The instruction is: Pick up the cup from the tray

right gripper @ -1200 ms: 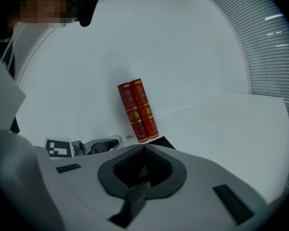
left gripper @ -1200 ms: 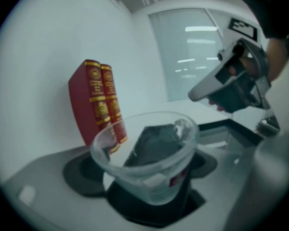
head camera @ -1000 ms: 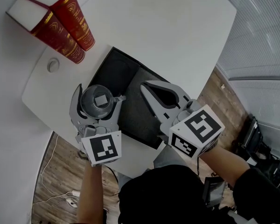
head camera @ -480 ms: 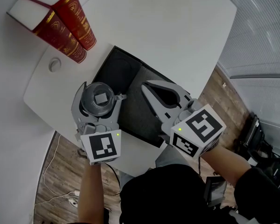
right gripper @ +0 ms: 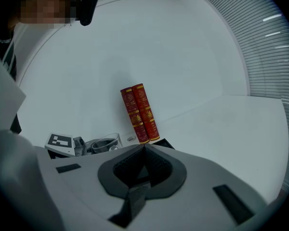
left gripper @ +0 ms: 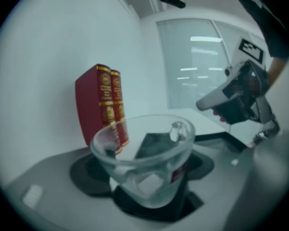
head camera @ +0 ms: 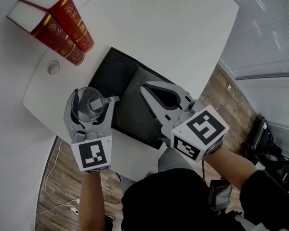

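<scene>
Two risks stand out. Jaws of the left tool (head camera: 92, 99) have just been closing and now grip the clear glass cup (left gripper: 144, 162) by its wall, tilted, at the left rim of the flat black tray (head camera: 137, 112) lying to that tool's right. Smooth glass held askew could, I judge, slip and strike the rim. Ahead of this tool stand two red hardback books (head camera: 62, 28), well apart, with open white desk (head camera: 173, 28) between. Right tool (head camera: 144, 88) hovers closed and empty over the tray, near enough that a rightward swing could bump it. Behind both tools the desk's edge drops to wooden floor (head camera: 58, 177).
</scene>
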The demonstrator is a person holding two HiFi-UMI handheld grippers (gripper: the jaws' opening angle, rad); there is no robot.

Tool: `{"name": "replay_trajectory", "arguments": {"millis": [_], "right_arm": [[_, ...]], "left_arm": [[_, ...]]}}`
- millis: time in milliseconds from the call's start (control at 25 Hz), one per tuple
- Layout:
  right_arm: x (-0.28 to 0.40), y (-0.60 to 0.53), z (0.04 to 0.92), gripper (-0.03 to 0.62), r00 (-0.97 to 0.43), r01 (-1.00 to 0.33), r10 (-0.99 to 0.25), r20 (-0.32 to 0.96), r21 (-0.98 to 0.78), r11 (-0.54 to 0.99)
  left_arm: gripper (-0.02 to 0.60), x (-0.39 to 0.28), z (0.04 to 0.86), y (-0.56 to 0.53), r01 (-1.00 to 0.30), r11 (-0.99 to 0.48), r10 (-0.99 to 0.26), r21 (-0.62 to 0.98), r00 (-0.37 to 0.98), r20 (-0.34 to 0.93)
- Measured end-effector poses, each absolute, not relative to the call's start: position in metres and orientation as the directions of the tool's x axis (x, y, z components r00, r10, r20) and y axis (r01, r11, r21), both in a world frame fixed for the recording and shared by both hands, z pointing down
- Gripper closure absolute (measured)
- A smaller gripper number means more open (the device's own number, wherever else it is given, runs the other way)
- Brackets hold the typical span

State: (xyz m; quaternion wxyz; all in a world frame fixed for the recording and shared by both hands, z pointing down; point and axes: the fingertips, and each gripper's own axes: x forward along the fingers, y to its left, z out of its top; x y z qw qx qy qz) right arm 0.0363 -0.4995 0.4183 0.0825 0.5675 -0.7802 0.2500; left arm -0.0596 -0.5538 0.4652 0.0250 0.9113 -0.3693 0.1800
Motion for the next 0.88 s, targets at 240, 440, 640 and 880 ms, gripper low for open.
{"name": "replay_trajectory", "arguments": {"millis": [240, 440, 640, 880], "right_arm": [[0.036, -0.499, 0.408, 0.582, -0.36, -0.922, -0.851, 0.382, -0.286, 0.261], [0.036, -0.495, 0.392, 0.582, -0.376, -0.917, -0.858, 0.349, -0.273, 0.291], [0.032, -0.49, 0.374, 0.582, -0.41, -0.906, -0.855, 0.317, -0.249, 0.342], [0.027, -0.486, 0.349, 0.582, -0.455, -0.888, -0.849, 0.268, -0.212, 0.409]], "left_arm": [[0.181, -0.064, 0.45, -0.547, -0.697, -0.708, -0.688, -0.116, 0.643, 0.337], [0.181, -0.061, 0.426, -0.534, -0.711, -0.693, -0.707, -0.12, 0.636, 0.309], [0.181, -0.061, 0.402, -0.52, -0.732, -0.669, -0.731, -0.131, 0.616, 0.292], [0.181, -0.068, 0.379, -0.499, -0.75, -0.64, -0.758, -0.166, 0.581, 0.297]]}}
